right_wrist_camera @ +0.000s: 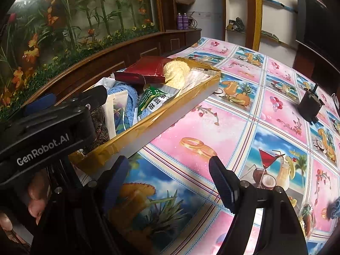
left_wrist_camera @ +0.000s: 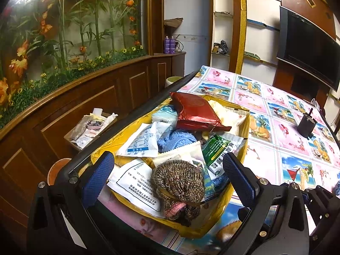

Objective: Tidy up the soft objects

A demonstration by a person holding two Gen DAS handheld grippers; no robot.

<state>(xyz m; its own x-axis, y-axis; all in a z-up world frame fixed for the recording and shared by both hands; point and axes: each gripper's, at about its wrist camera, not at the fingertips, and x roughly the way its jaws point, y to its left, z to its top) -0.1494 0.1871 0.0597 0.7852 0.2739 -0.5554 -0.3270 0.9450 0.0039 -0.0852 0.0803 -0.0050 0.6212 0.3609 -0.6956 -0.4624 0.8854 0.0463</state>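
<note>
A shallow yellow-taped box on the table holds soft things: a brown knitted bundle at its near end, a blue towel, a red pouch, a green packet and white packets. My left gripper is open, its jaws standing either side of the knitted bundle, just above it. The box also shows in the right wrist view. My right gripper is open and empty above the patterned tablecloth, to the right of the box. The left gripper's body shows at the left there.
A black device stands on the table's far right, also in the right wrist view. A small blue thing lies at the right edge. A wooden cabinet with plants, a low stool with clutter and a television surround the table.
</note>
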